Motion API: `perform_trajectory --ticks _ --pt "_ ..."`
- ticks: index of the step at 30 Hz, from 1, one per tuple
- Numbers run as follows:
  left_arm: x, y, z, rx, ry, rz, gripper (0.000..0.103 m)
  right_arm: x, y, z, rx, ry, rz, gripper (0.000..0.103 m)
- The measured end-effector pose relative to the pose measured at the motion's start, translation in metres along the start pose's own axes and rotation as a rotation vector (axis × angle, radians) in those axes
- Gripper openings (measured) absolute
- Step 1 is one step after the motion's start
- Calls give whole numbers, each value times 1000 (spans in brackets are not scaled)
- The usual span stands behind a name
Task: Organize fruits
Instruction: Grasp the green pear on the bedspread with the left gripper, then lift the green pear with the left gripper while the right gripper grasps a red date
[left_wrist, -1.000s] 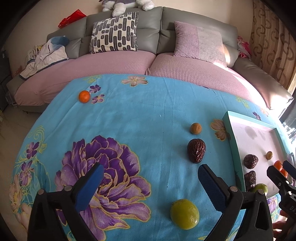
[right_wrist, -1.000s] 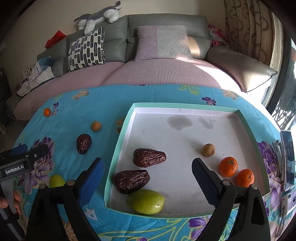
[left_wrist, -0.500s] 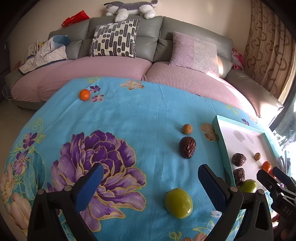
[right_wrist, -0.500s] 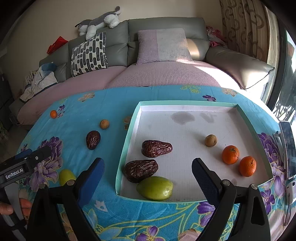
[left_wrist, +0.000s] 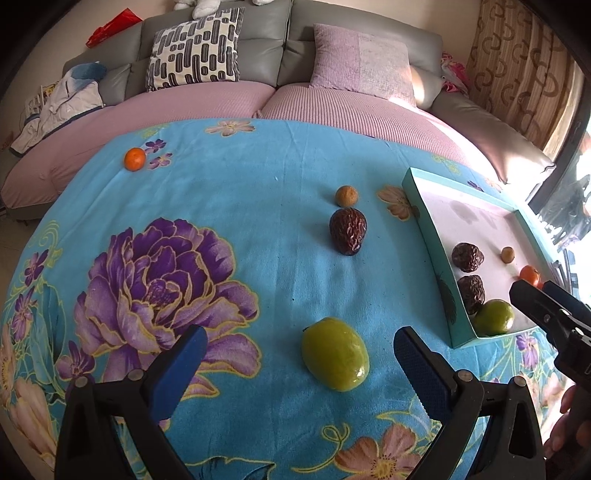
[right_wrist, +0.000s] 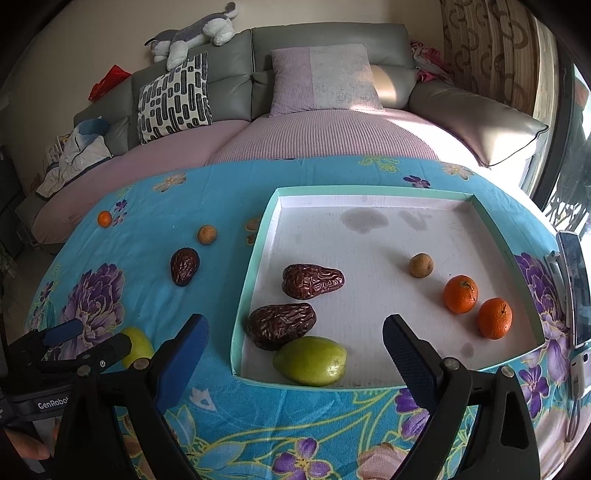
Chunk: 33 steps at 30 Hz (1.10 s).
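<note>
Green fruit (left_wrist: 335, 353) is seen lower centre, just ahead of the left gripper (left_wrist: 295, 345), long axis slanting lower right; both grippers' jaws spread, nothing held.

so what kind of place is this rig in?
Most likely a home living room: a grey leather sofa with purple seat covers, a plush toy dog on its back, patterned brown curtains, and a table under a blue floral cloth.
</note>
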<state>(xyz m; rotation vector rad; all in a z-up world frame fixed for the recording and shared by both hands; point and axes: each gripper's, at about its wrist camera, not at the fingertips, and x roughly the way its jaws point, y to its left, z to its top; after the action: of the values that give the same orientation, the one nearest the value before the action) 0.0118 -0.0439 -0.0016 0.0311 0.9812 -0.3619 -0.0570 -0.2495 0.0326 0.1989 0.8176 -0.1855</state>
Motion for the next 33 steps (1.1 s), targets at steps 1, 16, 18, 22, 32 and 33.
perform_trajectory --ticks 1,16,18,22,32,33 --pt "3 -2 -1 5 10 -1 102 1 -1 0 4 3 0 95" --pt "21 -13 -4 2 100 -76 57 3 2 0 -19 10 -8 95" --pt "21 -14 -4 4 99 -79 46 4 4 0 -22 15 -10 95" --pt "20 -16 -3 15 95 -80 46 6 5 -1 -27 18 -11 95" --pt "15 -2 9 -44 54 -86 46 13 6 6 -36 26 -22 95" --pt "15 0 13 -55 48 -85 46 15 6 8 -39 30 -24 95"
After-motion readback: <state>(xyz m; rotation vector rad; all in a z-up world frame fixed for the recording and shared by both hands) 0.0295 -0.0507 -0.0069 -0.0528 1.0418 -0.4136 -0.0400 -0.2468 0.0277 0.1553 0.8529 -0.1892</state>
